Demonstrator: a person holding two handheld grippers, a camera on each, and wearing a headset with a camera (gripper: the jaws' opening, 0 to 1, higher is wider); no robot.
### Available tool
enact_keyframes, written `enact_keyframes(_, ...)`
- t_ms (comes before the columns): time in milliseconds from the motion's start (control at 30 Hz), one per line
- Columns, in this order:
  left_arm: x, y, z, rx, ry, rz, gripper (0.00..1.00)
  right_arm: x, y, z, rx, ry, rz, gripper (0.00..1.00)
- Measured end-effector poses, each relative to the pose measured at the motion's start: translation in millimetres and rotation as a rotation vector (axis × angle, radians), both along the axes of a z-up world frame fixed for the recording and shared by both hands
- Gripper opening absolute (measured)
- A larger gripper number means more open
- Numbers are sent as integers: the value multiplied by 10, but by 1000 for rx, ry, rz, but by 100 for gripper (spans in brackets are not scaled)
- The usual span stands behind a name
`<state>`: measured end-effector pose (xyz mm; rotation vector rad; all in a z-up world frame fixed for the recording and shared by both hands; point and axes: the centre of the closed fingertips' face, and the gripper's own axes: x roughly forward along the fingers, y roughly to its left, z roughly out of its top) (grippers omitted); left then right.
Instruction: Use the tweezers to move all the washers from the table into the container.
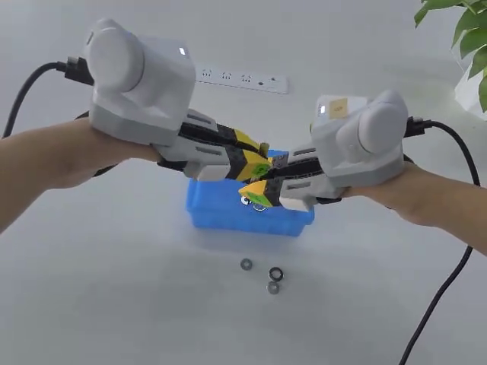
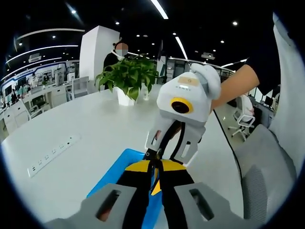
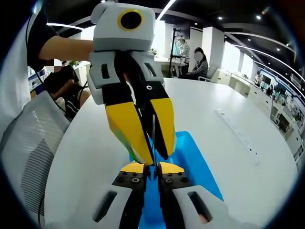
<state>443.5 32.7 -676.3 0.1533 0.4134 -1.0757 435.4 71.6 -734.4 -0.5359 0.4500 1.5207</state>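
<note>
Above the blue container (image 1: pixel 221 217) my two grippers meet tip to tip. The left gripper (image 1: pixel 262 169) comes in from the left and the right gripper (image 1: pixel 255 190) from the right. In the right gripper view a thin dark strip, the tweezers (image 3: pixel 153 136), runs between my right gripper's (image 3: pixel 153 168) nearly closed jaws and up into the left gripper's (image 3: pixel 153 155) yellow jaws. The left gripper (image 2: pixel 155 167) looks shut on the same strip. Something silvery (image 1: pixel 251 201) shows under the tips, over the container. Three washers (image 1: pixel 246 264) (image 1: pixel 275 274) (image 1: pixel 273 287) lie on the table in front of it.
A white power strip (image 1: pixel 243 78) lies at the back of the white table (image 1: pixel 114 304). A potted plant (image 1: pixel 464 46) stands at the far right. Black cables trail from both grippers. People sit at desks in the background.
</note>
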Motion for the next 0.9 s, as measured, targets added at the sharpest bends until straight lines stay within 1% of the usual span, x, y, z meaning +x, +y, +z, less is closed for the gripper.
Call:
enact_keyframes(67,-3,-1,-1,-3,11,4,10,-12,-2,0,-1,2,2,10)
enact_keyframes(100,-1,0,-1,-3,11,6,9,-16,-1,3,0,2,3,10)
enact_keyframes(233,13,8,14,-5,9,17,9,-18,6,24,1,-3,5,10)
enact_keyframes(433,5,20,28,2,-4,15,9,-12,9,32,3,-9,5,11)
enact_keyframes(567,2,26,54,1,-7,18,7,-3,10,48,4,-24,8,12)
enact_keyframes(700,4,37,77,13,-24,15,7,3,13,67,1,-26,2,13)
enact_keyframes(767,-2,36,92,19,-33,12,7,5,20,78,2,-32,1,13)
enact_keyframes(800,-4,41,100,30,-46,10,7,7,21,81,1,-34,-1,13)
enact_keyframes(900,-7,47,143,32,-58,11,7,21,25,100,-2,-50,-4,13)
